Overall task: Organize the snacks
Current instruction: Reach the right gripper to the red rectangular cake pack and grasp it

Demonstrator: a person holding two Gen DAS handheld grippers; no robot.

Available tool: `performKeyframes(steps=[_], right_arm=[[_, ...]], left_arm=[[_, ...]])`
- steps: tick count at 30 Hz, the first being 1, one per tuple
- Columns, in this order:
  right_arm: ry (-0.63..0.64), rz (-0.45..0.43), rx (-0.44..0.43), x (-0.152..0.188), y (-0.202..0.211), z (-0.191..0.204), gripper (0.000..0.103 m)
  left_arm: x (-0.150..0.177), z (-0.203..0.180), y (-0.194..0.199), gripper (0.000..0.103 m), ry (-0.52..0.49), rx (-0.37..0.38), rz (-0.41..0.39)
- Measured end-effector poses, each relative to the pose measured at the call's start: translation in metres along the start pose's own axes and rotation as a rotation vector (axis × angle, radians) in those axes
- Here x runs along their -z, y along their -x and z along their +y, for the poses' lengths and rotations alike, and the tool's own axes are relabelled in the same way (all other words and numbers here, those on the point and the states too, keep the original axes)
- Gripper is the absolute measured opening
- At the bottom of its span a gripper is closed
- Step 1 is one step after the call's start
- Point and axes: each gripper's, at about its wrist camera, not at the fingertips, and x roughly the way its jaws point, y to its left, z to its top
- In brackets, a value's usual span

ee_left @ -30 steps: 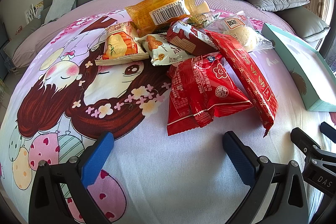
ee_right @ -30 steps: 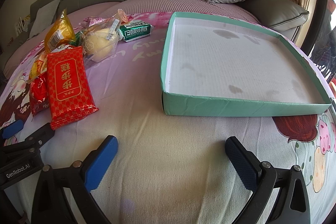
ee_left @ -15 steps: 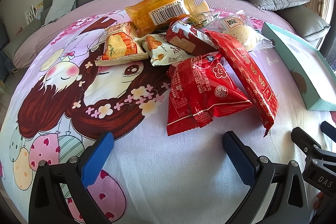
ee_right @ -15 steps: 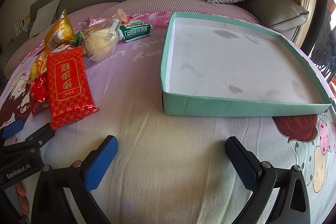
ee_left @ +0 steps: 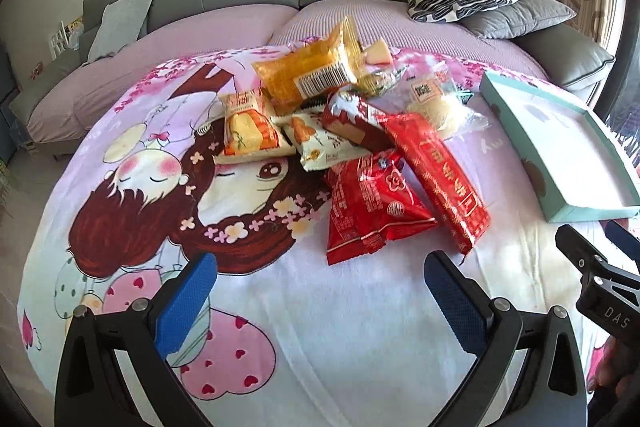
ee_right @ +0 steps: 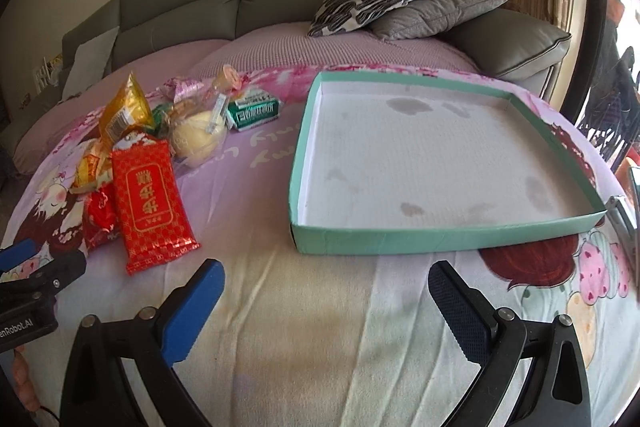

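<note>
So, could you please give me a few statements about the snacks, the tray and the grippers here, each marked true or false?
1. The teal tray holds no snacks. True.
2. The left hand-held gripper grips a red packet. False: it is open and holds nothing.
3. The long red packet lies left of the tray. True.
4. The green box sits inside the tray. False: it lies on the blanket outside it.
5. The right hand-held gripper is open. True.

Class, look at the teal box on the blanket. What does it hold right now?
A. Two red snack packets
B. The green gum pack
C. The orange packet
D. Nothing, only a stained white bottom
D. The teal box shows only its stained white floor; every snack, including the long red packet, lies outside on the blanket.
</note>
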Motion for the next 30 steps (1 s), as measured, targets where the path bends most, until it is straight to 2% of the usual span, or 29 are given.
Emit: performKeyframes(steps=[4,11,13,18,23,30], right_arm=[[0.000,-0.056,-0.115,-0.025,0.018,0.010,0.103],[0.109,0.020,-0.304,-0.060,-0.007,0.057,0.102],[0.144,0.049,-0.307,-0.066,-0.018,0.066,0.098],[0.182,0.125,-0.335,-0.070,-0.042,0.071,0.095],[0.198,0.175,-0.369,-0.066,-0.056,0.080,0.094],[0.209,0.244,-0.381,-0.050,-0.075,0.094,0.095]], left_arm=[[-0.025,0.006,0.006,0.103,0.039,-0.023,0.028],[-0.049,0.016,-0.014,0.102,0.170,0.017,0.094],[-0.053,0.023,-0.021,0.102,0.222,0.020,0.108],[-0.062,0.031,-0.033,0.102,0.305,0.059,0.114],[-0.063,0.025,-0.037,0.102,0.288,0.094,0.102],[-0.046,0.017,-0.055,0.102,0.297,0.133,0.163]])
